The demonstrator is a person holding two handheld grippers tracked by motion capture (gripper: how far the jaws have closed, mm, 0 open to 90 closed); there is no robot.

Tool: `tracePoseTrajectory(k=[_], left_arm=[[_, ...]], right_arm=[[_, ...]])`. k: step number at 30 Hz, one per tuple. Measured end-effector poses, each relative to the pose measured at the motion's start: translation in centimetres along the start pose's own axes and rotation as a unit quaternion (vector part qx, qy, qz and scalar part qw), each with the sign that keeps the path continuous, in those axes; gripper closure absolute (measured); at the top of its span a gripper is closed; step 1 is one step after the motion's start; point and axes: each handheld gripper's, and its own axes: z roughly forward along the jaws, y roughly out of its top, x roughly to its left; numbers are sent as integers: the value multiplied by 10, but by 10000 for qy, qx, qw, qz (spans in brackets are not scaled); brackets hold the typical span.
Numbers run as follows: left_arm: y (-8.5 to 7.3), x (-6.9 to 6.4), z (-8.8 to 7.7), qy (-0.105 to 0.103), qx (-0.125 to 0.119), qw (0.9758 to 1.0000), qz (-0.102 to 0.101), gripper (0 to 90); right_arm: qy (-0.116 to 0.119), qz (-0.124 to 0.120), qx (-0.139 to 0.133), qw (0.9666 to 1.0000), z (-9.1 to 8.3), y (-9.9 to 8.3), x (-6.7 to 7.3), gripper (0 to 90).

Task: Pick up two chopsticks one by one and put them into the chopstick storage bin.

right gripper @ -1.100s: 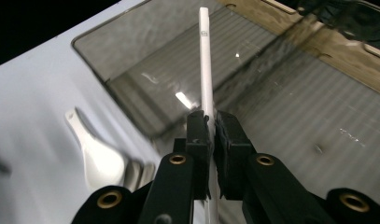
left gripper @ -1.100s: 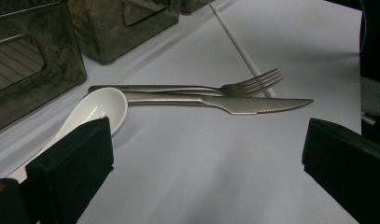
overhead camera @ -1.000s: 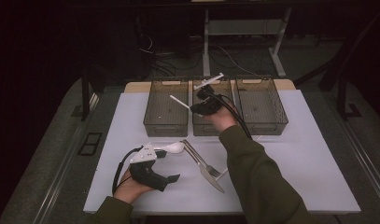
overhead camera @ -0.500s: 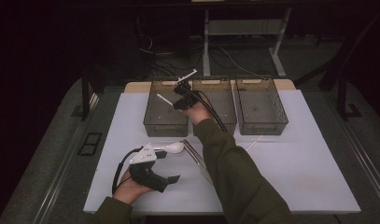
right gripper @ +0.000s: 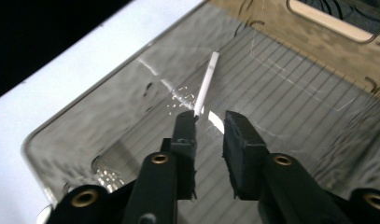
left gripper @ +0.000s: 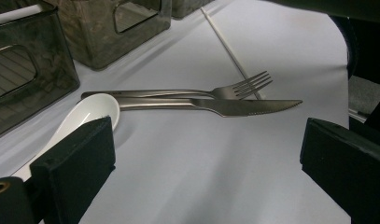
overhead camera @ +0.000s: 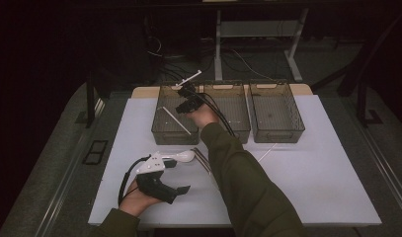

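In the high view the right gripper sits upper centre of the frame, over the leftmost of three smoky plastic bins lined up along the far edge of the white table. A white chopstick lies slanted in that bin, left of and below the gripper. In the right gripper view the chopstick runs up from the left pad's tip over the ribbed bin floor. The jaws have just been opening: a narrow gap stands between the pads and nothing is pinched in it, so the stick looks let go or nearly so, touching one pad at most.

The left gripper rests at lower left of the high view, its jaws spread wide with nothing between them. In the left gripper view a white spoon lies by the left pad, with a steel fork and a steel knife side by side mid-frame, and a second white chopstick beyond them on the table.

The chopstick is probably light, stiff and smooth, so it would roll or swivel in a loose pinch. It is best taken across its middle, pads square to its length. The knife and fork look heavier and slick; their handles are the better hold.
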Motion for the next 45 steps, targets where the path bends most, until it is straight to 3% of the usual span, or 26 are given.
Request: tracePoseTrajectory(k=[11,15,17,22,33,34,35,37,45], left_arm=[[-1,0,1,28,33,10000,-4,24],[-1,0,1,40,62,10000,-4,24],[-1,0,1,50,34,10000,-25,23],[-2,0,2,54,86,9999,-9,24],[-2,0,0,42,113,9999,47,24],[-2,0,0,40,109,9999,50,24],[-2,0,0,41,111,9999,48,24],[-2,0,0,44,102,9999,54,24],[-3,1,-1,60,117,9999,27,24]], right_arm=[[539,-456,-495,9963,-62,-26,-13,607],[651,-597,-508,9948,-78,-41,-16,629],[716,-641,-534,9939,-85,-51,-17,701],[825,-825,-293,9927,-89,-66,-17,884],[853,-921,-12,9921,-61,-72,-5,895],[789,-1022,48,9916,-58,-73,-6,895],[660,-1013,44,9927,-56,-74,-6,895],[697,-869,-42,9938,-56,-73,-8,895],[876,-972,-298,9910,-88,-88,-15,891]])
